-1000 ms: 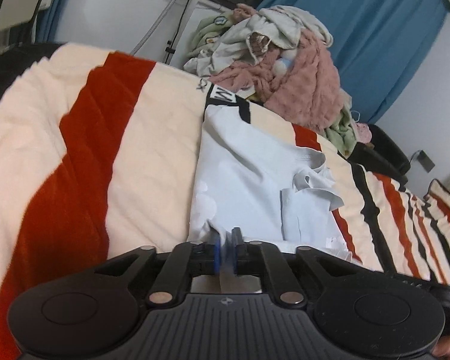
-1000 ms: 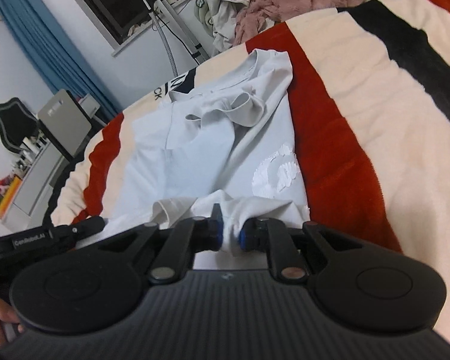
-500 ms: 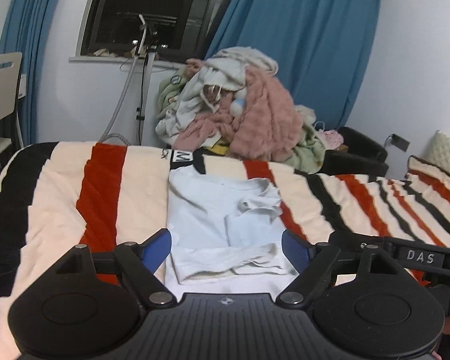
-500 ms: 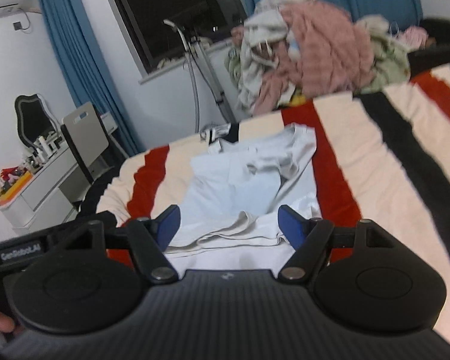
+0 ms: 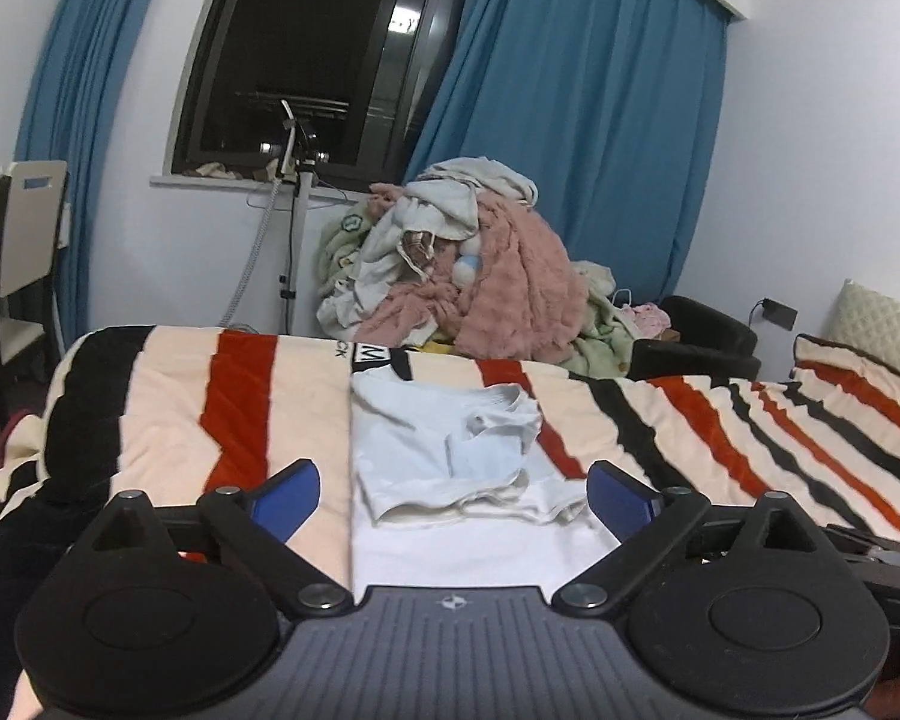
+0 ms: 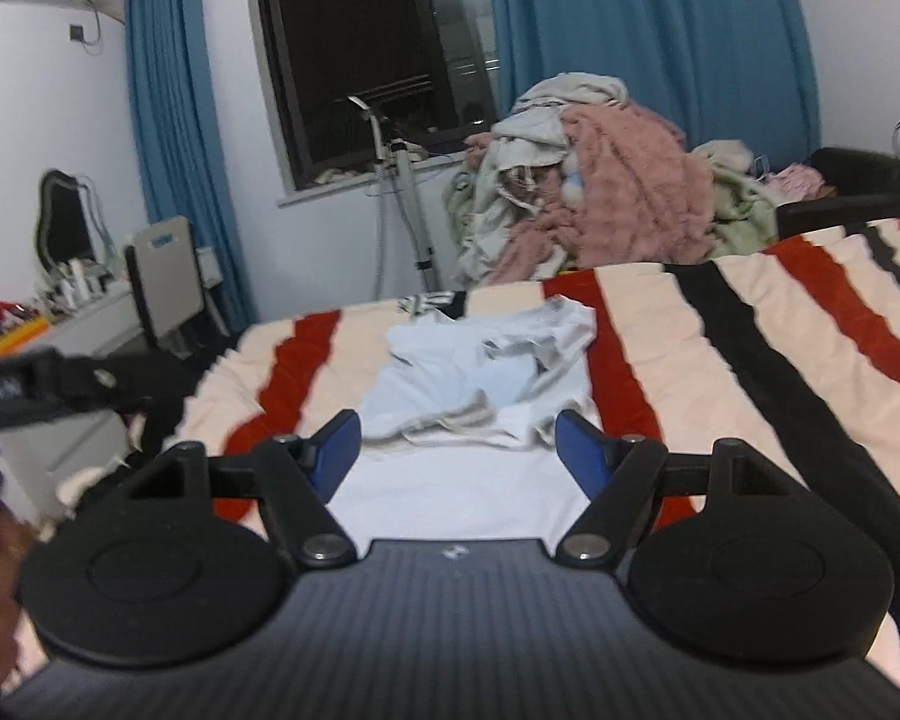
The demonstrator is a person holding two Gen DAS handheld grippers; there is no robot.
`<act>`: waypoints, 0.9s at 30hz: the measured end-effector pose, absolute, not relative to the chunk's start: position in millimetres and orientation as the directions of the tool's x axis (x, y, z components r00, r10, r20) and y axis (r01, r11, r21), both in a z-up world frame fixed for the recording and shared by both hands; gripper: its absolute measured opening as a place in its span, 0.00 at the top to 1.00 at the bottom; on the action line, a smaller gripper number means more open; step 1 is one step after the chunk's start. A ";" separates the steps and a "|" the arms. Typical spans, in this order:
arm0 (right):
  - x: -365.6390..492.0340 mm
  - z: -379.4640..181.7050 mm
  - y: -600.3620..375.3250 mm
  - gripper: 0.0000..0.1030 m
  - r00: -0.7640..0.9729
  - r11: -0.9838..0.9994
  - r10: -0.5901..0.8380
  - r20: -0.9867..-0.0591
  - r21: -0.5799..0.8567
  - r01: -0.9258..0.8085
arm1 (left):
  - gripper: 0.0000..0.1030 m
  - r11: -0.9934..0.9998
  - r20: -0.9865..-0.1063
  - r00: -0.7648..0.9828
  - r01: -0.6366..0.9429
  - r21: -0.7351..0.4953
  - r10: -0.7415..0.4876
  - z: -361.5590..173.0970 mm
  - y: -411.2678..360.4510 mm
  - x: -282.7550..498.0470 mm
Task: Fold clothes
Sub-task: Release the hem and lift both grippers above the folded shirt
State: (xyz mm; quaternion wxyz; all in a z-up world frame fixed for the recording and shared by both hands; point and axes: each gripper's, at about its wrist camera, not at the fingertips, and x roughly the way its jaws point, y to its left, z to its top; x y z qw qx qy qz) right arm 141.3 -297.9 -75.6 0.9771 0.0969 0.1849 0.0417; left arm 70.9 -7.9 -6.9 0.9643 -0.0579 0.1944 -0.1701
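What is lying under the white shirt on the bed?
The shirt lies on the striped blanket. At its far end, a black-and-white printed piece shows from beneath the collar edge; most of it is covered, so what it is cannot be told.

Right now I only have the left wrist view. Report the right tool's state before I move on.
Observer: The right tool is open, with nothing between its pads.
Operator: Tell me what lies in front of it.
Observer: The white shirt. Its bunched, folded-over edge lies just ahead of the fingertips.
Operator: Name anything on the far left that I cannot see.
Observer: A mirror stands on the dressing table at the far left of the room.
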 end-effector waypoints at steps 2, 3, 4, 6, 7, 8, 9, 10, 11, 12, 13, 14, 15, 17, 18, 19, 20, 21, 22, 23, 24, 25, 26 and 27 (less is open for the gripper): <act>138.8 -82.1 -293.5 0.28 0.927 0.982 0.104 -0.360 0.186 -0.038 | 0.04 0.939 -0.361 0.867 0.302 -0.166 -0.343 -16.4 -3.3 65.1; 139.6 -83.0 -291.7 0.28 0.928 0.983 0.099 -0.358 0.180 -0.035 | 0.04 0.941 -0.367 0.867 0.299 -0.158 -0.337 -20.9 -1.6 63.2; 140.6 -83.9 -289.7 0.28 0.930 0.984 0.093 -0.355 0.174 -0.032 | 0.03 0.944 -0.371 0.868 0.295 -0.150 -0.330 -24.5 -0.7 62.1; 143.5 -85.9 -286.3 0.28 0.933 0.986 0.086 -0.351 0.162 -0.030 | 0.01 0.950 -0.370 0.875 0.283 -0.132 -0.312 -29.2 -1.7 62.6; 145.0 -87.6 -285.0 0.29 0.932 0.987 0.082 -0.352 0.160 -0.027 | 0.01 0.953 -0.371 0.878 0.277 -0.122 -0.302 -31.4 -2.3 62.9; 146.4 -90.1 -284.0 0.29 0.931 0.988 0.075 -0.357 0.154 -0.020 | 0.01 0.956 -0.375 0.879 0.271 -0.114 -0.294 -33.4 -3.1 63.5; 147.9 -92.6 -283.0 0.29 0.930 0.989 0.067 -0.361 0.149 -0.013 | 0.01 0.958 -0.380 0.879 0.267 -0.107 -0.288 -35.6 -3.8 64.2; 149.0 -94.9 -281.9 0.29 0.929 0.990 0.058 -0.365 0.141 -0.006 | 0.01 0.959 -0.384 0.879 0.264 -0.103 -0.283 -37.4 -4.3 64.9; 149.0 -96.6 -280.5 0.29 0.930 0.992 0.044 -0.366 0.126 0.003 | 0.01 0.959 -0.387 0.878 0.264 -0.104 -0.283 -38.5 -4.6 65.3; 149.0 -98.4 -279.1 0.29 0.930 0.994 0.030 -0.367 0.111 0.012 | 0.01 0.959 -0.389 0.877 0.264 -0.106 -0.284 -39.3 -4.7 65.7; 148.8 -99.7 -277.8 0.29 0.930 0.995 0.019 -0.366 0.098 0.019 | 0.01 0.958 -0.389 0.876 0.264 -0.109 -0.286 -39.4 -4.7 66.0; 147.8 -99.4 -277.2 0.29 0.933 0.996 0.017 -0.361 0.091 0.018 | 0.01 0.958 -0.389 0.876 0.264 -0.109 -0.285 -39.3 -4.7 66.1; 147.0 -99.1 -276.8 0.29 0.935 0.996 0.015 -0.355 0.085 0.017 | 0.01 0.959 -0.386 0.878 0.262 -0.105 -0.282 -39.1 -4.8 65.8; 145.8 -97.8 -277.3 0.29 0.938 0.996 0.016 -0.345 0.085 0.014 | 0.01 0.961 -0.382 0.882 0.259 -0.097 -0.276 -38.7 -5.0 65.6; 146.2 -97.4 -278.0 0.29 0.938 0.996 0.018 -0.345 0.089 0.013 | 0.01 0.962 -0.382 0.883 0.256 -0.095 -0.273 -39.0 -5.3 66.1; 146.6 -97.1 -278.8 0.29 0.938 0.996 0.022 -0.347 0.094 0.011 | 0.01 0.963 -0.381 0.884 0.254 -0.093 -0.270 -39.3 -5.5 66.7; 147.1 -97.1 -279.8 0.29 0.935 0.995 0.031 -0.353 0.102 0.005 | 0.01 0.963 -0.382 0.884 0.252 -0.093 -0.268 -39.7 -5.7 67.0; 147.7 -97.2 -280.6 0.29 0.932 0.994 0.042 -0.360 0.111 -0.002 | 0.01 0.963 -0.385 0.883 0.251 -0.097 -0.269 -40.8 -5.9 67.0; 148.3 -97.1 -281.2 0.29 0.930 0.993 0.049 -0.365 0.118 -0.006 | 0.01 0.962 -0.389 0.880 0.253 -0.102 -0.272 -42.8 -6.1 67.3; 148.2 -97.1 -281.7 0.29 0.927 0.992 0.056 -0.372 0.125 -0.010 | 0.00 0.961 -0.394 0.876 0.256 -0.107 -0.278 -45.3 -6.6 67.7; 148.1 -97.0 -282.1 0.29 0.924 0.991 0.062 -0.378 0.130 -0.013 | 0.00 0.959 -0.399 0.872 0.261 -0.111 -0.283 -48.1 -7.2 68.2; 148.3 -97.1 -282.5 0.29 0.921 0.991 0.063 -0.384 0.134 -0.012 | 0.00 0.958 -0.407 0.867 0.264 -0.114 -0.288 -51.3 -8.2 69.5; 148.8 -97.2 -283.5 0.29 0.919 0.990 0.061 -0.389 0.138 -0.008 | 0.01 0.957 -0.419 0.861 0.264 -0.117 -0.289 -54.8 -9.3 71.2; 149.1 -97.4 -284.5 0.29 0.917 0.990 0.059 -0.394 0.142 -0.003 | 0.01 0.957 -0.430 0.855 0.264 -0.120 -0.290 -58.3 -10.5 72.9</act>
